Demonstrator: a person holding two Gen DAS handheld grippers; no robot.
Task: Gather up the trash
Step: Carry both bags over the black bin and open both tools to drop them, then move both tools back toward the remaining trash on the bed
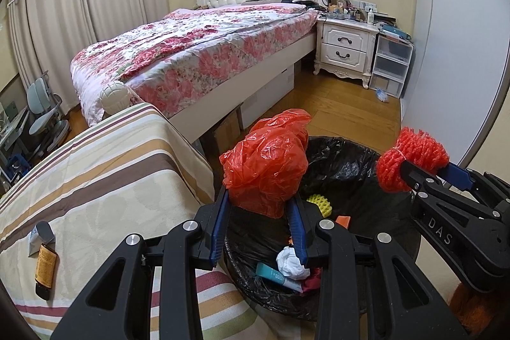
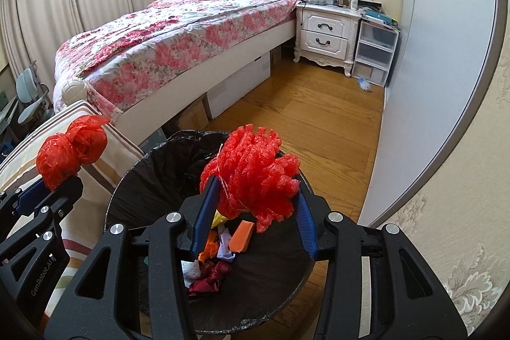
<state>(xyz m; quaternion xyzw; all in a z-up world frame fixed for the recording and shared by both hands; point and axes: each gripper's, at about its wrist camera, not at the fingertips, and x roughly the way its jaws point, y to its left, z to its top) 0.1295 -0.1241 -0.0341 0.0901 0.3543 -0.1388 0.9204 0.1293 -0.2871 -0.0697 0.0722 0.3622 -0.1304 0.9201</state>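
My left gripper is shut on a crumpled red plastic bag and holds it over the left rim of a bin lined with a black bag. My right gripper is shut on a red foam net above the same bin. In the bin lie paper scraps, a white paper wad, a yellow foam piece and an orange piece. The right gripper with its net shows in the left wrist view, the left with its bag in the right wrist view.
A striped cloth surface at the left bears a brown tube. Beyond is a bed with a floral cover, a white nightstand, plastic drawers and a wrapper on the wood floor. A wardrobe wall stands at the right.
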